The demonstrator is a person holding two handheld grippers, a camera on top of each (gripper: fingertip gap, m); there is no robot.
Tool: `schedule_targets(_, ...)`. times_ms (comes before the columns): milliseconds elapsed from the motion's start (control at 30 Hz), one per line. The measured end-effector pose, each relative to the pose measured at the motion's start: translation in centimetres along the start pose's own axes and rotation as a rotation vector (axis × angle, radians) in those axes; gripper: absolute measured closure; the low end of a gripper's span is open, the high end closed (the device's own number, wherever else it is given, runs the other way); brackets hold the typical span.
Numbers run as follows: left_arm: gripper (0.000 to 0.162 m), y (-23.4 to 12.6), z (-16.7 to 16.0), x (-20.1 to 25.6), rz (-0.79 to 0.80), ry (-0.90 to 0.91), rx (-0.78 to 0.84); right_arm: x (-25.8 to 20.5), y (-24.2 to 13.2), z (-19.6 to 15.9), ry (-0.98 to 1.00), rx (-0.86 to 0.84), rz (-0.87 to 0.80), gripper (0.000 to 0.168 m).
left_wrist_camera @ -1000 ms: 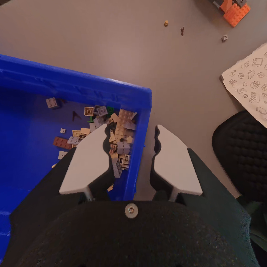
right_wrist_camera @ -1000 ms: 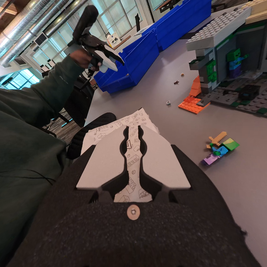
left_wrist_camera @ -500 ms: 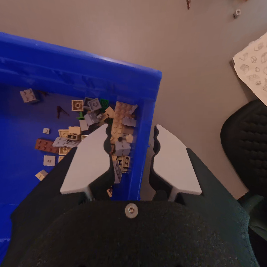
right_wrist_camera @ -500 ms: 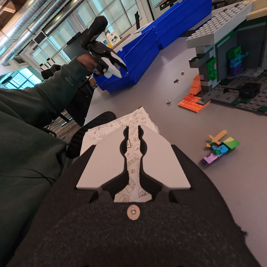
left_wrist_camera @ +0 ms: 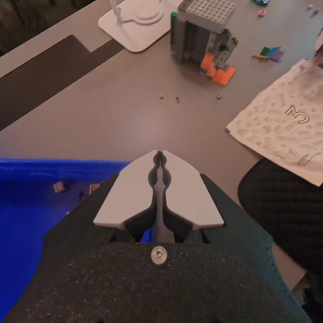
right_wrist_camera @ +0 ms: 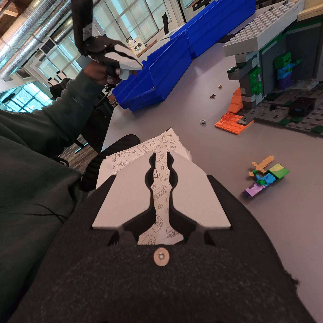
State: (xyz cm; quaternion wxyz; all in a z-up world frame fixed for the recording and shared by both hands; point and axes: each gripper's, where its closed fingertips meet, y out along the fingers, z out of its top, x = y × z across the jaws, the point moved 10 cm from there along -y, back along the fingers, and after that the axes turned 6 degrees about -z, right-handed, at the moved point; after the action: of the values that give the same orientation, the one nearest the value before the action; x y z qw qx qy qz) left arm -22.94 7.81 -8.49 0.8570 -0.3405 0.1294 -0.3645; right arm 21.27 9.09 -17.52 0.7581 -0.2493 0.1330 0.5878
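My left gripper (left_wrist_camera: 159, 152) is shut, its fingertips touching, and I see nothing between them. It hovers over the near right corner of a blue bin (left_wrist_camera: 52, 166) that holds loose small bricks (left_wrist_camera: 59, 186). It also shows in the right wrist view (right_wrist_camera: 139, 67), held up in a hand above the blue bins (right_wrist_camera: 157, 78). My right gripper (right_wrist_camera: 161, 153) stands slightly open and empty over a white printed paper sheet (right_wrist_camera: 139, 150), which shows through the gap.
A grey brick building (left_wrist_camera: 206, 35) with an orange plate (right_wrist_camera: 230, 124) stands farther back on the grey table. A toy figure with a sword (right_wrist_camera: 264, 178) lies at right. Tiny loose pieces (left_wrist_camera: 177, 99) lie mid-table. A black chair (left_wrist_camera: 279, 201) is at the table's edge, and a white stand base (left_wrist_camera: 136, 26) is at the back. The left gripper's tips are roughly 30 cm from the right gripper's.
My left gripper went from wide open above the bin's bricks to shut, and tilted up and away from the bin towards the table. The right gripper has not moved.
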Motion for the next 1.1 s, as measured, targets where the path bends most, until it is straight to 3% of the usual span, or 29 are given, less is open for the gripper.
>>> schedule_targets(133,0.162,3.8,2.5,2.2,0.006,0.052,-0.027,0.0,0.0,0.0,0.0,-0.002,0.002,0.156)
schedule_targets(267,0.148,9.2,4.8,3.0,0.007,0.058,-0.085,0.0,0.0,0.0,-0.003,-0.002,0.002,0.156)
schedule_targets(567,0.143,18.2,7.3,-0.8,-0.002,-0.013,-0.327,0.0,-0.1,0.1,0.005,0.005,0.007,0.156)
schedule_targets(767,0.143,20.3,6.7,-2.6,-0.011,-0.058,-0.396,0.0,-0.1,0.1,0.007,0.005,0.012,0.156)
schedule_targets(1100,0.154,20.2,6.4,-2.9,-0.059,-0.1,-0.423,0.0,-0.1,0.1,0.008,0.004,0.013,0.156)
